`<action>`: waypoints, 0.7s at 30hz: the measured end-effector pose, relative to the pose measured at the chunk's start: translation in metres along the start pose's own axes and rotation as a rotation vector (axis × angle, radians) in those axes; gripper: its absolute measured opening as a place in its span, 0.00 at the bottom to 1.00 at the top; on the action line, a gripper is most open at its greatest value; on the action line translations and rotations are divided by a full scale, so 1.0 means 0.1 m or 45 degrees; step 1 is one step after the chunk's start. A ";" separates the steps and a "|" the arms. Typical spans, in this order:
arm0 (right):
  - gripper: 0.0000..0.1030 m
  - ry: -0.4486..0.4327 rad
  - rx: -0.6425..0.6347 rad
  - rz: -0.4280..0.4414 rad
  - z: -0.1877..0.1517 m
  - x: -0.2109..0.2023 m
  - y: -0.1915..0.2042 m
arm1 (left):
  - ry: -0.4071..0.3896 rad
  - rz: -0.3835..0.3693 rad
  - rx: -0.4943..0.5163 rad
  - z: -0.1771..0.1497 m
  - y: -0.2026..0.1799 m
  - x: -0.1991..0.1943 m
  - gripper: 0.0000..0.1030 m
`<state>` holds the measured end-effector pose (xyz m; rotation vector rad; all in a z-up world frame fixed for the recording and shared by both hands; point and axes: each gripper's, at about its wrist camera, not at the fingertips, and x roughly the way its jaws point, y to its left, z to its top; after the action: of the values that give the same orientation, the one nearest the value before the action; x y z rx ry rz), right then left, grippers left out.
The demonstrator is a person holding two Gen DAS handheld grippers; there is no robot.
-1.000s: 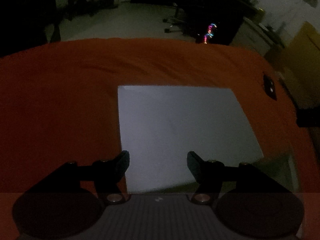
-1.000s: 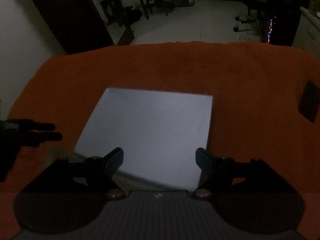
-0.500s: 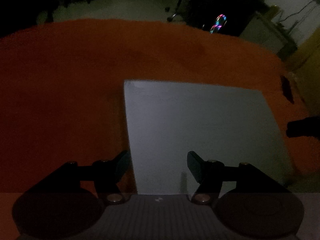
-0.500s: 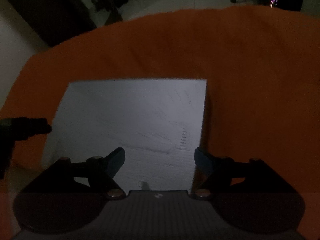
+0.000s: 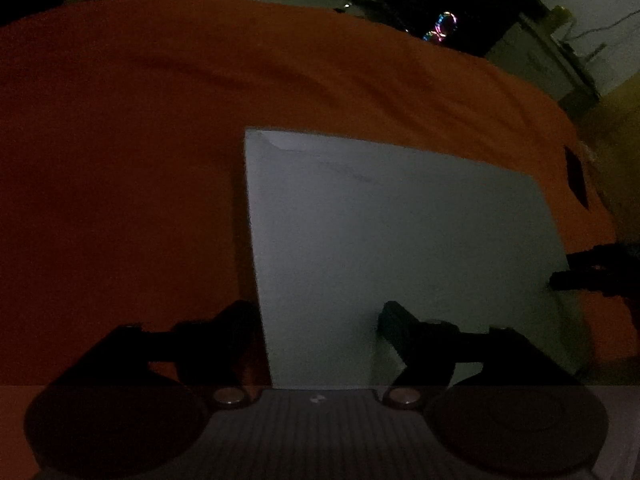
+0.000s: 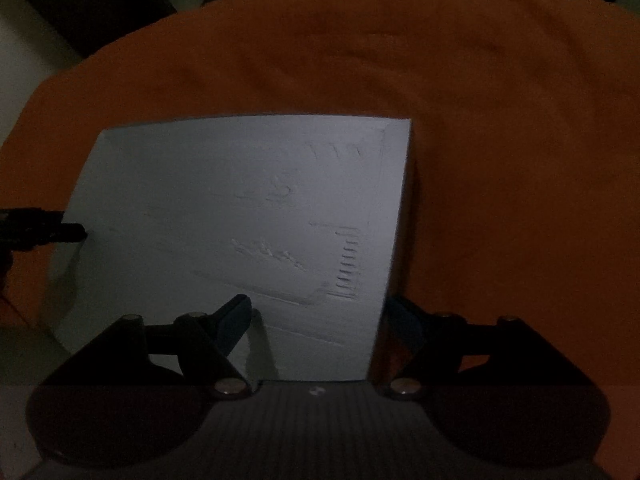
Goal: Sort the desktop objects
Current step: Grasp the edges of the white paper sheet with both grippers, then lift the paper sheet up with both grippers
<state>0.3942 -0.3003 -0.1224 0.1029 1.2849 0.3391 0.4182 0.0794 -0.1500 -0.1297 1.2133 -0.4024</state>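
Observation:
A pale grey square sheet point(image 5: 400, 240) lies flat on the orange cloth point(image 5: 120, 160), with faint scratch marks on it in the right wrist view point(image 6: 240, 208). My left gripper point(image 5: 318, 316) hovers over the sheet's near left corner. Its jaws are opening and straddle the left edge without pressing on it. My right gripper point(image 6: 320, 312) stands open over the near right corner, the sheet's right edge just inside its right finger. Each view shows the other gripper's dark fingers point(image 5: 580, 276) point(image 6: 44, 232) at the sheet's side edge.
A small black rectangular object point(image 5: 576, 176) lies on the cloth to the far right of the sheet. Beyond the table's far edge are a dim floor, chair legs and a dark case with coloured lights point(image 5: 440, 28). The room is very dark.
Both grippers have come down and forward toward the sheet, which now fills more of each view. The left jaws stand slightly wider apart than before.

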 end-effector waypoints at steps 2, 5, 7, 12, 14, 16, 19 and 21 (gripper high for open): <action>0.77 -0.005 0.009 0.001 0.01 0.00 -0.01 | 0.012 -0.005 0.007 0.04 0.01 0.05 0.80; 0.78 -0.012 0.015 -0.002 0.01 0.00 -0.02 | 0.021 -0.002 0.005 0.08 0.01 0.09 0.84; 0.78 -0.022 0.035 -0.010 0.00 -0.01 0.00 | 0.019 0.004 -0.002 0.09 0.00 0.09 0.84; 0.77 -0.080 0.015 -0.025 0.03 -0.11 0.18 | -0.011 0.009 -0.025 0.07 -0.07 -0.03 0.82; 0.77 -0.125 -0.024 -0.038 0.05 -0.21 0.27 | -0.049 0.016 -0.033 0.10 -0.07 -0.15 0.82; 0.77 -0.174 -0.052 -0.044 0.08 -0.35 0.37 | -0.085 0.022 -0.051 0.15 -0.06 -0.30 0.82; 0.76 -0.223 -0.046 -0.049 0.13 -0.51 0.47 | -0.142 0.025 -0.060 0.19 -0.07 -0.52 0.82; 0.68 -0.253 -0.066 -0.073 0.14 -0.59 0.55 | -0.173 0.039 -0.053 0.20 -0.08 -0.62 0.82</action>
<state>0.3827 -0.2647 -0.0502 0.0542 1.0796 0.3050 0.4167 0.0925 -0.0857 -0.1716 1.0885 -0.3368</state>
